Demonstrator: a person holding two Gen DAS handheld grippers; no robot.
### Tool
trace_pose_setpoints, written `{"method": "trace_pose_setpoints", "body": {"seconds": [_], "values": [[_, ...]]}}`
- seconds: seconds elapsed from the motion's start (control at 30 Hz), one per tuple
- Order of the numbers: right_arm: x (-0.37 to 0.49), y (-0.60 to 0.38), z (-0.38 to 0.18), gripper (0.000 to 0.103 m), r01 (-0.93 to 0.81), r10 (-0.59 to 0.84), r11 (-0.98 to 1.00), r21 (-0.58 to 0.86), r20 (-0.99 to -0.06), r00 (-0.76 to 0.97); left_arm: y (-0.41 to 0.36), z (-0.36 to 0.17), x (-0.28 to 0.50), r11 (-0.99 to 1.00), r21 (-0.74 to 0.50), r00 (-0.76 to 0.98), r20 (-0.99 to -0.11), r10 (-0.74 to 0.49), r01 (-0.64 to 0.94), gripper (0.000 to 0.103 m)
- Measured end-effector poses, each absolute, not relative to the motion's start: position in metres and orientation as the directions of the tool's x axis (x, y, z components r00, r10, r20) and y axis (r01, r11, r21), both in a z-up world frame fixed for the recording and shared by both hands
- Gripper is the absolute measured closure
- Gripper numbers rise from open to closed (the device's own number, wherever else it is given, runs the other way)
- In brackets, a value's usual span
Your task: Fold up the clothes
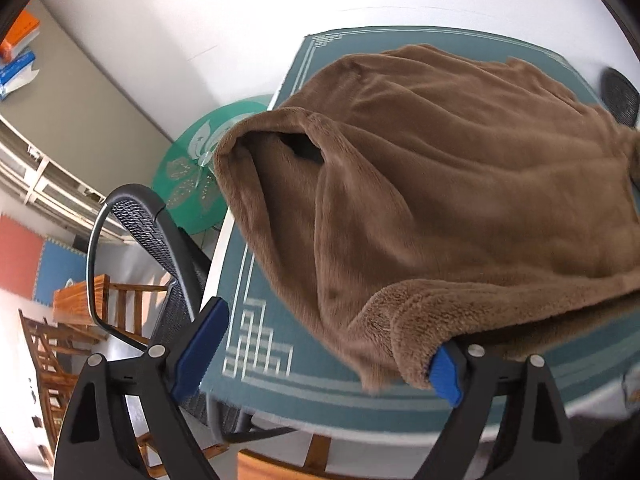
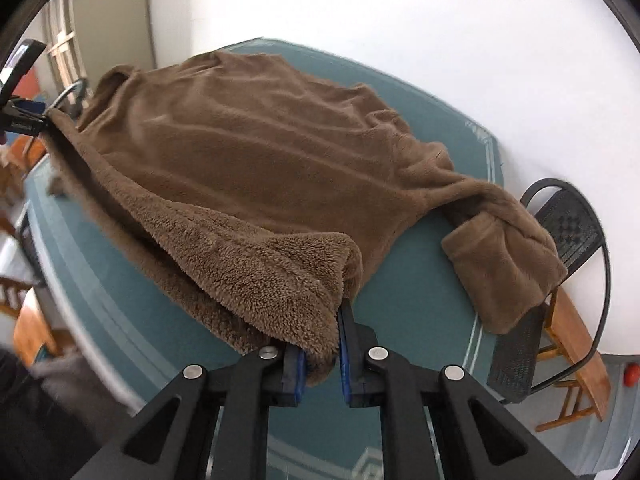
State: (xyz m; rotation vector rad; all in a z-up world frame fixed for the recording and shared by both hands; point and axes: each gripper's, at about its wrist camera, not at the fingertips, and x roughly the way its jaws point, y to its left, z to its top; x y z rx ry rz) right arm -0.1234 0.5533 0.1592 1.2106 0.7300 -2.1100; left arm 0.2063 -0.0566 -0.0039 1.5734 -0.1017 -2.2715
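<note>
Between the right tongs [image 2: 322, 356], blue pads pinch a fleecy hem corner of the brown plush sweater [image 2: 256, 168], raised off the teal bordered mat [image 2: 416, 300]. Left tongs [image 1: 320, 348]: jaws spread wide, hem draped over one pad, nothing clamped that I can see. Sweater lies spread across the tabletop, one sleeve [image 2: 504, 256] trailing over the right edge by a black mesh chair [image 2: 576, 224]. Judgement: thick, soft, limp, will sag and cling; take hold at hem corners. Open mat near side; far side ends at the white wall [image 2: 400, 20].
</note>
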Motion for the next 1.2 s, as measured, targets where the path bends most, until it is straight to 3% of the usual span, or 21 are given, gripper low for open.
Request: {"method": "trace_pose_setpoints", "body": {"seconds": [0.17,0.53,0.57,0.63,0.7,0.97,1.2], "values": [[-0.091,0.566,0.151,0.09,0.788,-0.18,-0.608,-0.097,-0.95,-0.256,-0.04,0.005,0.248,-0.943,0.271,-0.302,-0.898,-0.32,0.192,0.011],[-0.076,0.562,0.09,0.089,0.821,-0.153,-0.568,0.055,-0.987,-0.04,-0.046,-0.052,0.287,-0.955,0.252,-0.172,-0.945,-0.277,0.154,0.011],[-0.078,0.562,0.089,0.087,0.823,-0.158,-0.565,0.061,-0.987,-0.035,-0.046,-0.054,0.289,-0.957,0.246,-0.174,-0.947,-0.271,0.153,0.011],[-0.081,0.564,0.087,0.071,0.825,-0.162,-0.562,0.062,-0.986,-0.036,-0.046,-0.057,0.291,-0.961,0.237,-0.175,-0.95,-0.26,0.14,0.011],[-0.084,0.57,0.091,0.038,0.825,-0.161,-0.564,0.023,-0.983,-0.083,-0.045,-0.057,0.292,-0.964,0.234,-0.178,-0.951,-0.254,0.128,0.011],[-0.108,0.594,0.12,0.034,0.796,-0.293,-0.586,0.151,-0.956,-0.034,-0.033,-0.048,0.292,-0.965,0.257,-0.206,-0.943,-0.262,0.054,0.011],[-0.105,0.601,0.138,0.033,0.851,-0.37,-0.454,0.264,-0.925,0.089,-0.019,-0.049,0.3,-0.95,0.302,-0.191,-0.94,-0.282,-0.082,0.011]]}}
